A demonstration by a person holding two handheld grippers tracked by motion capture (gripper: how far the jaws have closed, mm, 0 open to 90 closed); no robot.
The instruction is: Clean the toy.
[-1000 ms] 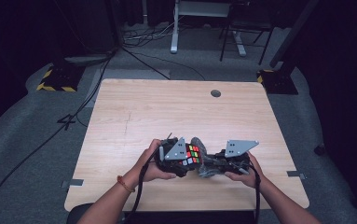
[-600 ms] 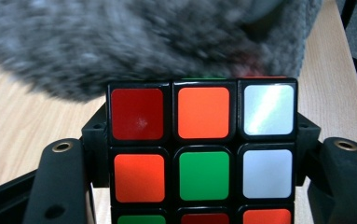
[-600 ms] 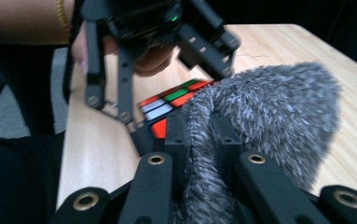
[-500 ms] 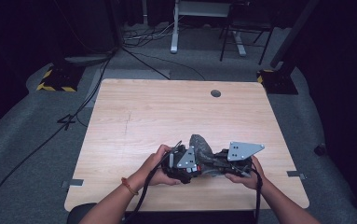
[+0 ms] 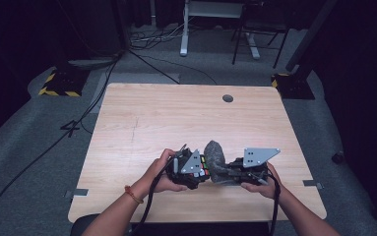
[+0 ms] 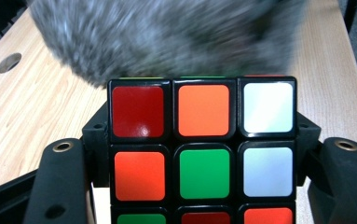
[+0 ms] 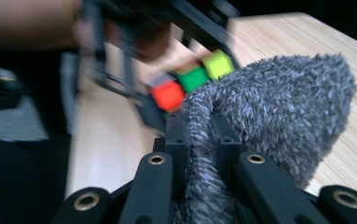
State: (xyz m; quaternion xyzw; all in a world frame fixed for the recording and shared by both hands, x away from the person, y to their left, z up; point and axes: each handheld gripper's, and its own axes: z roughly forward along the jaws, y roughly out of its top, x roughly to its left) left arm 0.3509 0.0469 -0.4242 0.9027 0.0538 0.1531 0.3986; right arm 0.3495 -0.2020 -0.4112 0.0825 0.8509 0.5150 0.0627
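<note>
A: Left gripper was clamped on the rigid, slick cube, by opposite faces, over the table's near edge.

B: Right gripper pinched the soft, light grey cloth at a fold, against the cube.

A light wooden table with a small round grommet hole near its far edge. It stands on grey carpet. Black cables trail across the floor, past yellow-and-black striped blocks at the far corners, toward a white desk leg
</note>
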